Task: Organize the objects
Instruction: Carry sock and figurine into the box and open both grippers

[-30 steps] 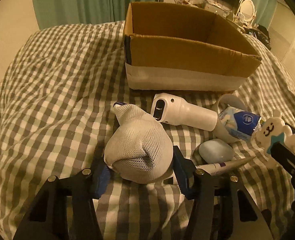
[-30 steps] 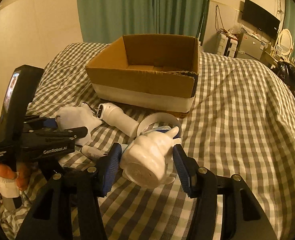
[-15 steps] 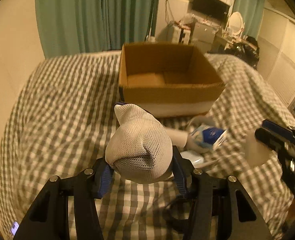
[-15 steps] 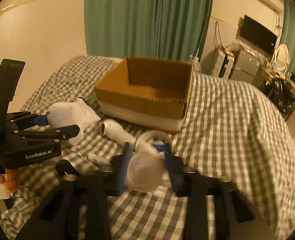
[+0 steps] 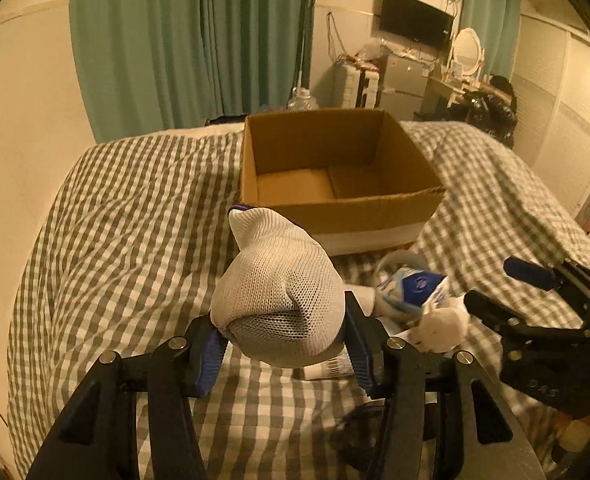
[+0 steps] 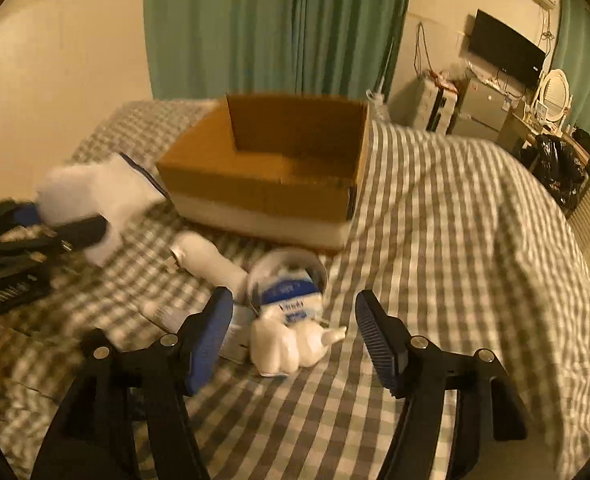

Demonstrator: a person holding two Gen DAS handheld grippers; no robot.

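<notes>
My left gripper (image 5: 281,354) is shut on a white mesh sock (image 5: 279,292) and holds it above the checked bed, in front of the open cardboard box (image 5: 335,168). In the right wrist view the sock (image 6: 95,196) shows at the left and the box (image 6: 271,172) behind. My right gripper (image 6: 291,338) is open. The white cloud-shaped figure (image 6: 285,346) lies on the bedcover between its spread fingers, free of the pads. It also shows in the left wrist view (image 5: 443,326).
A white cylinder device (image 6: 207,262), a tape roll holding a blue-and-white tissue pack (image 6: 289,286) and a tube (image 6: 167,314) lie in a cluster before the box. The checked bedcover (image 6: 455,240) spreads right. Green curtains (image 5: 191,40) and room furniture stand behind.
My left gripper lifted the sock off the bed and raised it. My right gripper lifted the cloud figure, then opened; the figure now lies on the bedcover.
</notes>
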